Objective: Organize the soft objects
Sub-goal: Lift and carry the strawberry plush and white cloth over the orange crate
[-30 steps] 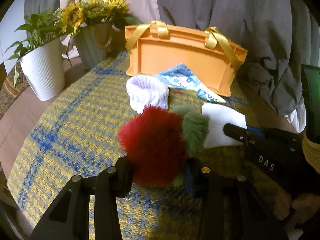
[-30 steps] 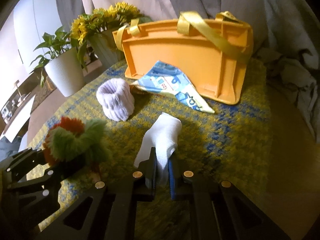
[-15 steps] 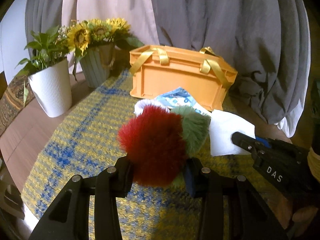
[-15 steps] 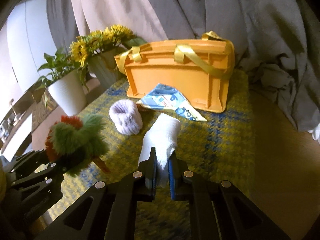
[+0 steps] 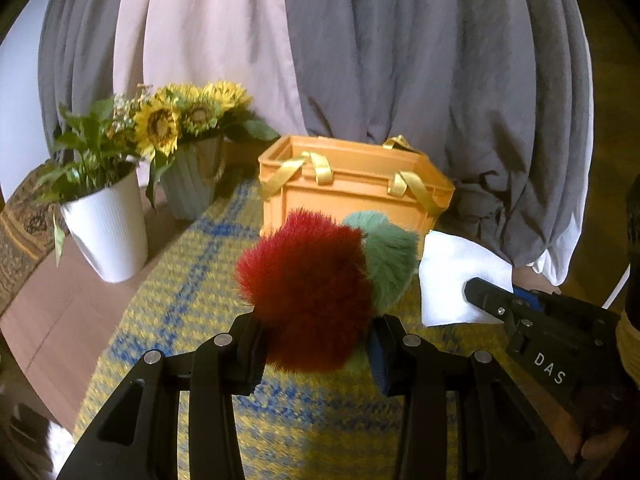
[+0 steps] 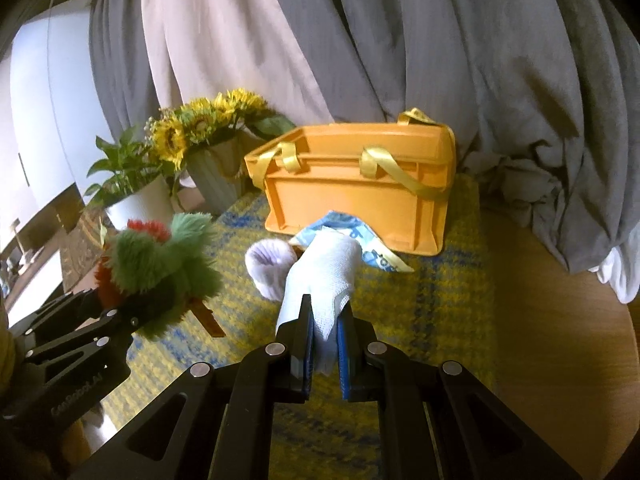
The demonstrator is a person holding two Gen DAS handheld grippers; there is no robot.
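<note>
Both grippers have risen since the earlier frames, each carrying its load up off the woven mat, so the orange box now sits lower and farther ahead in both views.

The left gripper [image 5: 316, 344] is clenched on a fluffy red and green toy [image 5: 308, 292], which bulges out above and ahead of its fingers. Seen from the right wrist, the same toy [image 6: 160, 264] is held in the air, off to the left of the right gripper.

The right gripper [image 6: 324, 344] is clamped tight on a white cloth [image 6: 324, 280], which stands up from between its blue pads and droops forward. From the left wrist, that cloth [image 5: 456, 280] hangs just right of the toy.

Just beyond the right gripper, a small lilac knitted cuff [image 6: 268, 268] lies on the yellow and blue mat [image 6: 432, 300]. Beside it, a blue and white packet [image 6: 372, 244] leans against the front wall of the orange box [image 6: 356, 196]. The box has yellow ribbon handles and stands open-topped at the far end of the mat.

Left of the box stand a grey vase of sunflowers [image 5: 192, 120] and a white pot with a leafy plant [image 5: 108, 236]. Grey and pale curtains [image 5: 360, 52] hang behind everything. Bare wooden tabletop [image 6: 560, 340] shows to the right of the mat.
</note>
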